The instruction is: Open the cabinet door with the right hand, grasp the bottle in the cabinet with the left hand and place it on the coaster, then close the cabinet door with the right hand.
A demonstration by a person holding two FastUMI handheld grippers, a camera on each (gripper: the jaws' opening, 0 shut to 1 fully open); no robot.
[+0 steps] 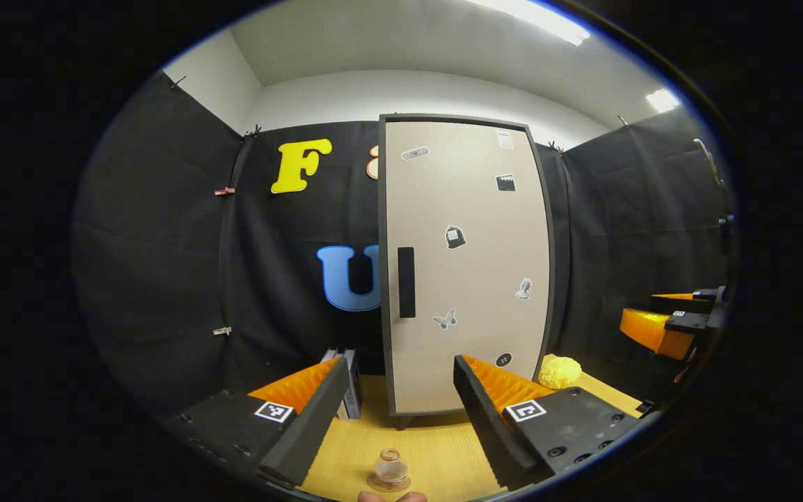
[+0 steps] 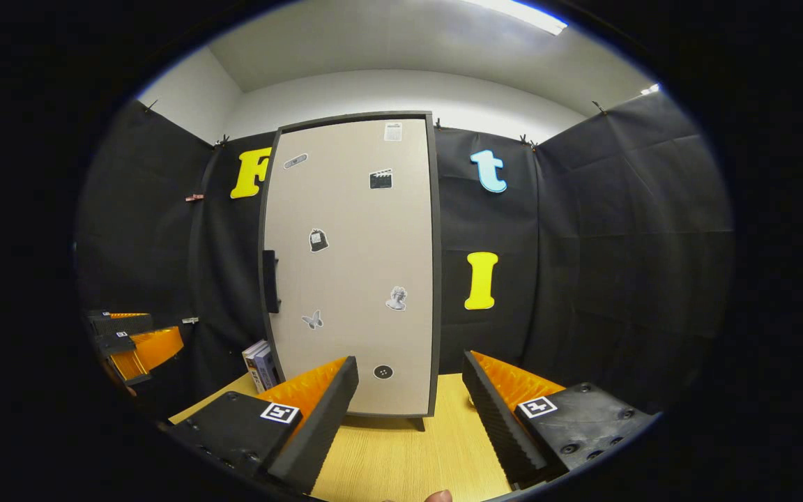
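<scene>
Bottle (image 1: 390,468), small and clear, stands upright on a round coaster (image 1: 388,482) at the near edge of the wooden surface (image 1: 436,446) in the left gripper view, partly cut off below. The left claw (image 1: 394,411) is wide open and empty. Behind, the cabinet door (image 1: 468,265) is closed, its dark handle (image 1: 406,282) vertical. The other claw pokes in at the right.

In the right gripper view, the right claw (image 2: 408,411) gapes empty before the closed door (image 2: 353,265); books (image 2: 260,364) are half hidden beside it.
</scene>
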